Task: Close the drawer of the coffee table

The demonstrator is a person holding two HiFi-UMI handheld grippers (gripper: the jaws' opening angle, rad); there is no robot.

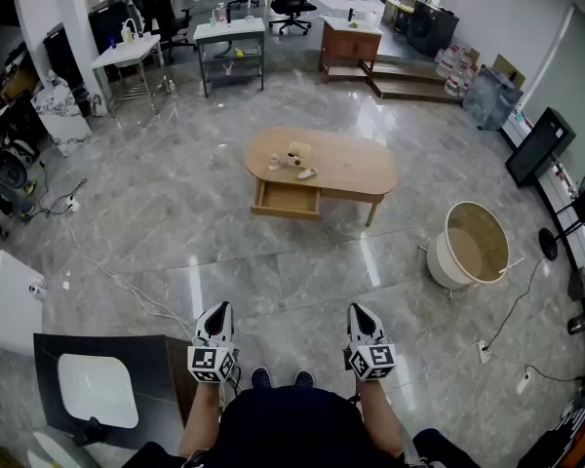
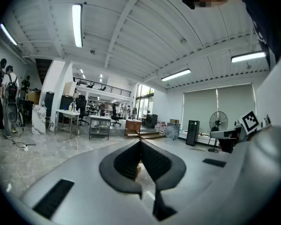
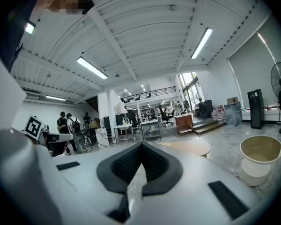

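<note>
Two grippers, both low in the head view. Left gripper (image 2: 140, 141): jaws clenched tip to tip, nothing between them. Right gripper (image 3: 141, 144): same, jaws pressed together, empty. Both hang over bare floor (image 1: 273, 281), side by side. One table (image 1: 356, 169) stands well ahead of them, with one drawer (image 1: 287, 201) pulled out on its near side, left of centre. Three small objects (image 1: 298, 154) sit on the tabletop above the drawer. One round white tub (image 1: 439, 261) stands right of the table.
</note>
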